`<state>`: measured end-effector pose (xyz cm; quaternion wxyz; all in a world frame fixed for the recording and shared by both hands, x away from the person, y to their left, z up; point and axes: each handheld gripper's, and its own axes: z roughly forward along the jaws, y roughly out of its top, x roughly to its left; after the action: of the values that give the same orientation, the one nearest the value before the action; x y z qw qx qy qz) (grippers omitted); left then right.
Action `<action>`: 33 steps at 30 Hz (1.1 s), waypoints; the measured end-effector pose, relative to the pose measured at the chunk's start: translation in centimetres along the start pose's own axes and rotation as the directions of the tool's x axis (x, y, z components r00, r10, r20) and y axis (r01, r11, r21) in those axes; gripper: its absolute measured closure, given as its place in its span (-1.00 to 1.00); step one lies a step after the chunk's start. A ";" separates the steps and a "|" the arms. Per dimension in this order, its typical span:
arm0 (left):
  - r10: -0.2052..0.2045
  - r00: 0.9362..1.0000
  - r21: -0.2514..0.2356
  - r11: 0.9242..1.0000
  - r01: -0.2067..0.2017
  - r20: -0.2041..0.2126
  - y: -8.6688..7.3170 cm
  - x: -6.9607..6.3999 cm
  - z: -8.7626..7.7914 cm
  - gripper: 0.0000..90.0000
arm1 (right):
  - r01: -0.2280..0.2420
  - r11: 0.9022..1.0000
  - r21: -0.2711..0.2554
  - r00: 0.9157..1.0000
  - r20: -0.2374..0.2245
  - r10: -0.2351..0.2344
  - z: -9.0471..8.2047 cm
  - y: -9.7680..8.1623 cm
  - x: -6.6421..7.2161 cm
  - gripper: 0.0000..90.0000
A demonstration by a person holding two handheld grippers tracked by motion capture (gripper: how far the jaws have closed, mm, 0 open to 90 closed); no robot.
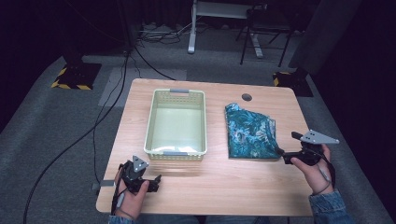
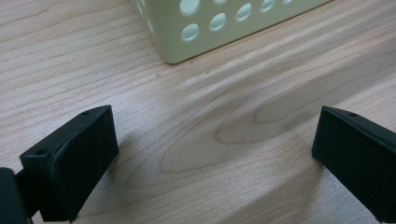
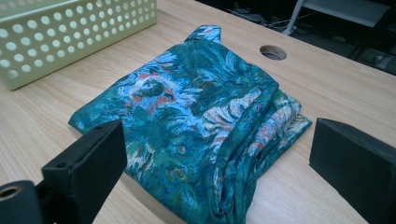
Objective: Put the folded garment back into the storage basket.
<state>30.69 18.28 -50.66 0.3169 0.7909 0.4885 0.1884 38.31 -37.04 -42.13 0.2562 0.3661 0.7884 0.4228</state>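
both grippers wait with jaws spread: right gripper [image 1: 286, 156] just beside the folded floral cloth [image 1: 250, 133], right of the basket [image 1: 150, 135]; left gripper [image 1: 156, 179] idle nearby. next, likely pinching the cloth's near edge.

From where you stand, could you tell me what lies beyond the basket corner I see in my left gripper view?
Observer: A folded teal floral cloth lies on the table, to the right of the basket and apart from it.
Operator: Thank you. Is the right tool near it?
Observer: Yes, the right tool sits open at the cloth's near right corner, jaws spread to either side of the fold.
Operator: Is anything in the basket?
Observer: From the high view, its floor looks bare.
Operator: And my own tool?
Observer: The left tool rests open by the table's near edge, in front of the basket's left corner.
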 end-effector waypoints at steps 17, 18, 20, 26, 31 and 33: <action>0.000 1.000 0.000 1.000 0.000 0.000 0.0 0.0 0.0 -1.00 | -0.010 0.997 0.071 1.000 -0.024 0.012 4.2 0.3 -0.9 -0.91; 0.000 1.000 0.000 1.000 0.000 0.000 0.0 0.0 0.0 -1.00 | -0.010 0.997 0.071 1.000 -0.024 0.012 4.2 0.3 -0.9 -0.91; 0.000 1.000 0.000 1.000 0.000 0.000 0.0 0.0 0.0 -1.00 | -0.012 0.997 0.082 1.000 -0.027 0.015 4.7 0.1 -0.9 -0.91; 0.000 1.000 0.000 1.000 0.000 0.000 0.0 0.0 0.0 -1.00 | -0.028 0.992 0.125 0.999 -0.027 0.031 6.2 -0.7 -1.4 -0.91; 0.000 1.000 0.000 1.000 0.000 0.000 0.0 0.0 0.0 -1.00 | -0.040 0.988 0.149 0.999 -0.024 0.044 6.8 -1.4 -1.6 -0.91; 0.000 1.000 0.000 1.000 0.000 0.000 0.0 0.0 0.0 -1.00 | -0.045 0.986 0.159 0.998 -0.024 0.049 7.0 -1.7 -1.7 -0.91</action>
<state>30.68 18.28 -50.66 0.3169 0.7908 0.4886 0.1885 43.69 -35.64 -47.04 0.2051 0.3978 0.8142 0.3699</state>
